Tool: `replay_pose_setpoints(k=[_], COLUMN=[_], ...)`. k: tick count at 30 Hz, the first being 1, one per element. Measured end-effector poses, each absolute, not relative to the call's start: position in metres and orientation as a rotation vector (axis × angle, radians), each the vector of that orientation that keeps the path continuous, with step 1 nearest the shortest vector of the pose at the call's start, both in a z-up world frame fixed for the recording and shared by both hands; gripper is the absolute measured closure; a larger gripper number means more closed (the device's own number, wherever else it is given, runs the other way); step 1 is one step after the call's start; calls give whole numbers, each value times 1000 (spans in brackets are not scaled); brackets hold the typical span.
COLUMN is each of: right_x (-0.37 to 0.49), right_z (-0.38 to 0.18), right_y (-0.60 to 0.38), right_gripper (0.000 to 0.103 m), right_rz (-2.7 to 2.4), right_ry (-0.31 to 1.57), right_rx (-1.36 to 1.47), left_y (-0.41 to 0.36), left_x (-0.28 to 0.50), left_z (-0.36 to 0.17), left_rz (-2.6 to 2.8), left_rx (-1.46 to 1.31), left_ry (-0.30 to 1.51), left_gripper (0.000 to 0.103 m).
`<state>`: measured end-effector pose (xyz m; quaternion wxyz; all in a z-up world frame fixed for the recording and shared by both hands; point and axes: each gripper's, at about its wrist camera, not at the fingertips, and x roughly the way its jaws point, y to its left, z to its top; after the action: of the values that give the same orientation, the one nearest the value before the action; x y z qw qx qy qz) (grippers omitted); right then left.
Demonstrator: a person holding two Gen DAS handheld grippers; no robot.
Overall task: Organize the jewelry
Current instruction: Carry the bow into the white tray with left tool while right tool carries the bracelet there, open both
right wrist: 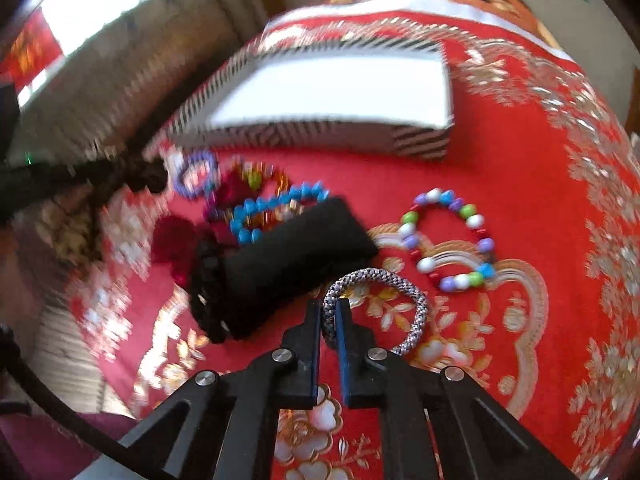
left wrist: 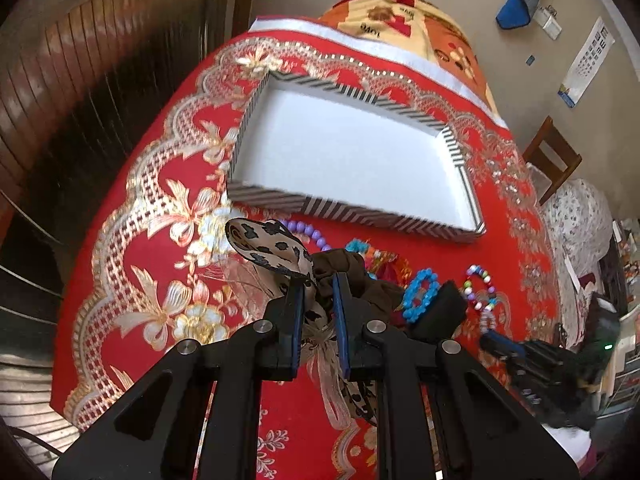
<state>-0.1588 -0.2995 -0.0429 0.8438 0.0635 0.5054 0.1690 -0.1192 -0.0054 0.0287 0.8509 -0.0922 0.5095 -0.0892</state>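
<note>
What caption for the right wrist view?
Right gripper pinches a braided grey ring beside a black pouch on red tablecloth.

Bright daylight, strong fisheye bending at the edges — the right wrist view smeared (left side worst).

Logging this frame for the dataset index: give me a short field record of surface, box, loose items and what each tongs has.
surface: red tablecloth with gold floral pattern
box: striped tray, white inside, nothing in it
loose items: blue bead bracelet, multicolour bead bracelet, purple bead bracelet, black pouch
left tongs: shut on leopard-print scrunchie
right tongs: shut on grey braided bracelet
</note>
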Motion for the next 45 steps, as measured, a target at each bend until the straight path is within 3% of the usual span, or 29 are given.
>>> replay_pose_setpoints(k=[8,19,45], right_x=[-147,-66,138], right_z=[2,28,-55], right_y=[-311,-276,-273], right_gripper=[96,96,96], right_rz=[353,368,346], right_ry=[942,893,1047], right_rx=[198,74,83], left_y=[-19,-30,-39], left_x=[-95,-21,147], left_z=[52,51,-42], left_rz=[-221,-195,-118], left_rx=[-162,-108,-95], left_ry=[1019,983,1131], left_gripper=[90,90,90])
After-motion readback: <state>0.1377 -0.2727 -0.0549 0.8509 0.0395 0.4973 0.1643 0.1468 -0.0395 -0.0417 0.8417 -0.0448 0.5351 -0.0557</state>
